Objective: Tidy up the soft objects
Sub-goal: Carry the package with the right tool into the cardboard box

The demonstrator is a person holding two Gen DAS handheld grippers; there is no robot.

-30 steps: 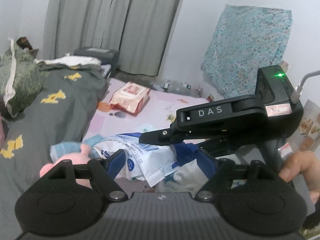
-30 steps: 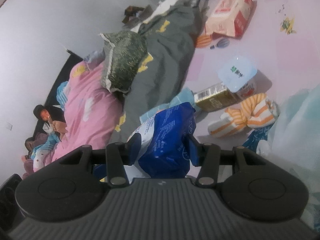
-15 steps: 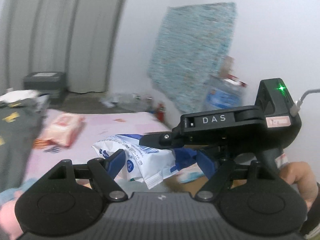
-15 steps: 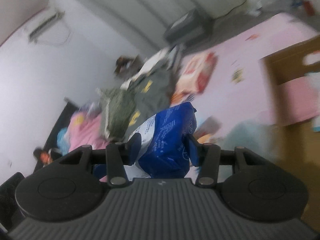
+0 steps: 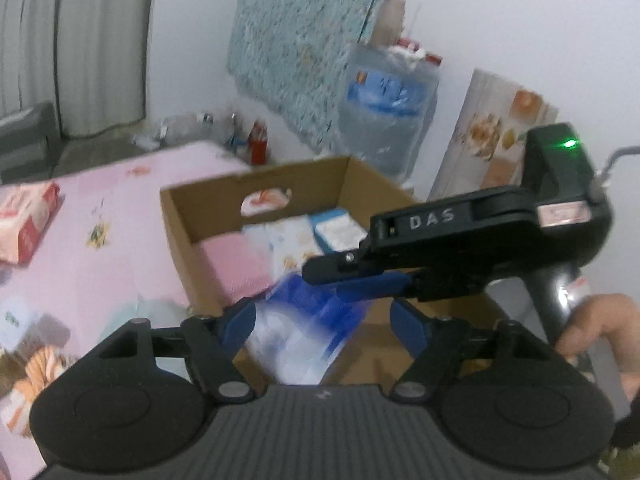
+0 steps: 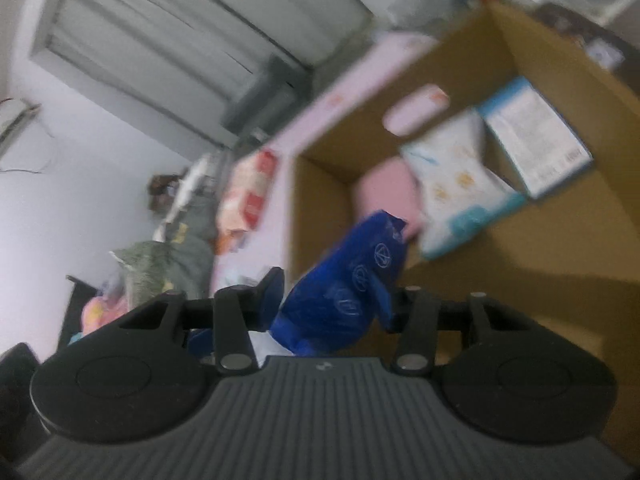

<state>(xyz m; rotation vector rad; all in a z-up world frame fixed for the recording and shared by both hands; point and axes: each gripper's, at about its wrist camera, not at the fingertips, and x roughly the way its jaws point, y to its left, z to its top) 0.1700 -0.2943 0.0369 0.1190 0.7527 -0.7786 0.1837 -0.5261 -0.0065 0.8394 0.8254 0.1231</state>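
Observation:
A blue and white plastic pack (image 5: 300,332) hangs blurred over the near edge of an open cardboard box (image 5: 192,220). My left gripper (image 5: 324,320) is open around it, its fingers well apart. My right gripper (image 6: 336,300) has its jaws wide, with the blue pack (image 6: 348,284) between them and against the right finger only. The right gripper's body (image 5: 460,236) crosses the left wrist view above the pack. The box (image 6: 320,184) holds a pink folded item (image 6: 384,188), a white patterned pack (image 6: 452,168) and a light blue pack (image 6: 532,136).
The box stands on a pink mat (image 5: 100,248). An orange striped soft toy (image 5: 40,372) lies at the left and a red and white wipes pack (image 5: 24,216) farther back. A patterned mattress (image 5: 304,40) and a plastic bag (image 5: 388,108) lean on the wall.
Both grippers swung right from the bed side to over the cardboard box, carrying the blue pack. Both grippers' jaws have opened wider and the pack has slipped lower.

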